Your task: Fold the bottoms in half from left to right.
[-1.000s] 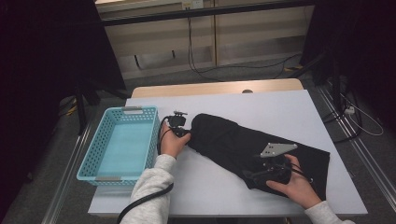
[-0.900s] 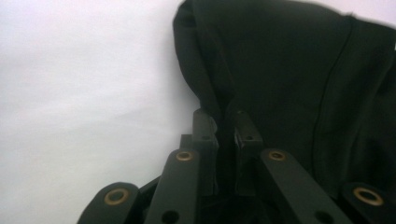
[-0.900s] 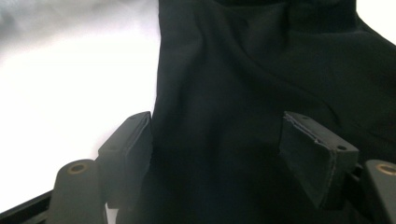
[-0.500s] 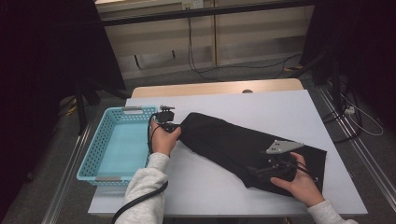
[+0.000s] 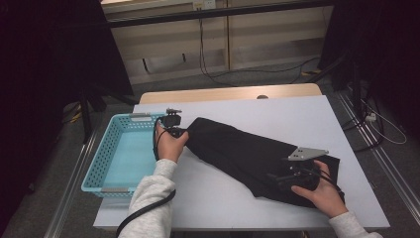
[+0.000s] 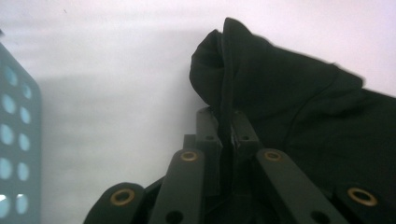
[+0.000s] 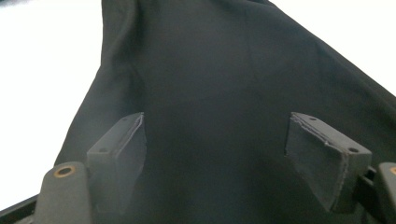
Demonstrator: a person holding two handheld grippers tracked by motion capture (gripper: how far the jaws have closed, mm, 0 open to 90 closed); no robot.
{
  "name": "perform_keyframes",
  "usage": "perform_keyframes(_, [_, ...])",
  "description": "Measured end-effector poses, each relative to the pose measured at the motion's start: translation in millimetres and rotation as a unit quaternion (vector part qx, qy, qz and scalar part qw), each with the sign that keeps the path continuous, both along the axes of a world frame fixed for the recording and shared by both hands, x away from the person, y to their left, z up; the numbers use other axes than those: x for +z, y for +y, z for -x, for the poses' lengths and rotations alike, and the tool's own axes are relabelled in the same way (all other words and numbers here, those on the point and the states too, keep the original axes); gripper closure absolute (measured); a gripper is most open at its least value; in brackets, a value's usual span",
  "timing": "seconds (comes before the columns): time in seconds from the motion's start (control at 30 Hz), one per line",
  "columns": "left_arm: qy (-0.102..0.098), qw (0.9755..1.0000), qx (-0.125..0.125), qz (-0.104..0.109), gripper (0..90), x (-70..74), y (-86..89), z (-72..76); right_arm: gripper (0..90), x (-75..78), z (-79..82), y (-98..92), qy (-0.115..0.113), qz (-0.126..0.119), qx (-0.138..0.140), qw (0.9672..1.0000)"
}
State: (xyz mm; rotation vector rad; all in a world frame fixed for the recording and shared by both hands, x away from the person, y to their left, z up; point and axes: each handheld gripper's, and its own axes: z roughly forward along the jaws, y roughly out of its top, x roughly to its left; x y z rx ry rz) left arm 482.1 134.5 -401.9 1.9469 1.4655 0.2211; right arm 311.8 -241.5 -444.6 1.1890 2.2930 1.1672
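My left gripper [image 6: 223, 140] pinches a fold of the black garment [image 5: 247, 153], which lies mid-frame on the table [image 5: 297, 114]. My right gripper [image 7: 215, 154] stands spread over its lower-right end. That thin fold could slip free if I pull hard, or the cloth could drag off the table's near edge.

Since a second ago my left gripper [image 5: 185, 133] has closed the last bit and is now pinched tight on a fold of the black cloth [image 5: 247, 156]. I've carried that end left and up, toward the blue basket [image 5: 119, 158], so the cloth behind my fingers is drawn out longer and narrower across the table [image 5: 223, 198]. My right gripper [image 5: 277, 179] has been opening, and its pads [image 7: 116, 154] now stand wide apart over the cloth's other end, no longer gripping it.
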Motion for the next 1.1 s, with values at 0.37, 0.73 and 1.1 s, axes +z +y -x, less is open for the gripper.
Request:
perform_keyframes(0.37, [-0.011,0.9998,0.010,-0.012,85.4,16.9,10.8,-3.4,19.8,0.0,-0.1,0.1,-0.001,-0.001,0.000,1.0000])
perform_keyframes(0.73, [-0.015,0.9995,0.026,-0.002,85.4,26.9,23.9,-5.2,19.7,-0.1,-0.4,-2.4,-0.002,-0.002,-0.005,1.0000])
perform_keyframes(1.1, [-0.005,0.9996,-0.024,0.015,85.3,18.6,-1.7,8.1,19.4,-1.1,0.0,0.8,0.000,0.002,0.001,1.0000])
